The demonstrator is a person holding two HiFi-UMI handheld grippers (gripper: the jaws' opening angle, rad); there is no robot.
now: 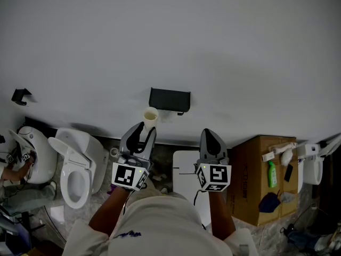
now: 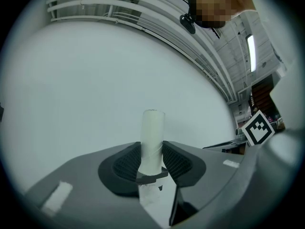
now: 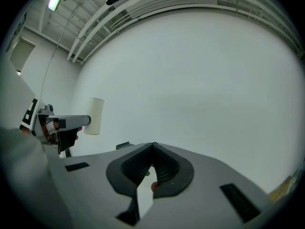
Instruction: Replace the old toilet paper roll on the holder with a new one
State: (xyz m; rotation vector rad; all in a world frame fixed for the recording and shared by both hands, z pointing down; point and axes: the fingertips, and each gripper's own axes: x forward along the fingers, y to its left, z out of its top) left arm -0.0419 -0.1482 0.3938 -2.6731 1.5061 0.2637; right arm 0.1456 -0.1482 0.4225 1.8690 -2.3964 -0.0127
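Left hand-held gripper point(image 1: 147, 130) clamped on empty tube point(image 1: 151, 116) near holder point(image 1: 169, 100) edge; right hand-held gripper point(image 1: 212, 133) closed, empty, clear

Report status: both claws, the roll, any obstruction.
Left claw shut on bare cardboard tube. Right claw shut, empty. Black wall holder shows no roll. Nothing between tube and holder.
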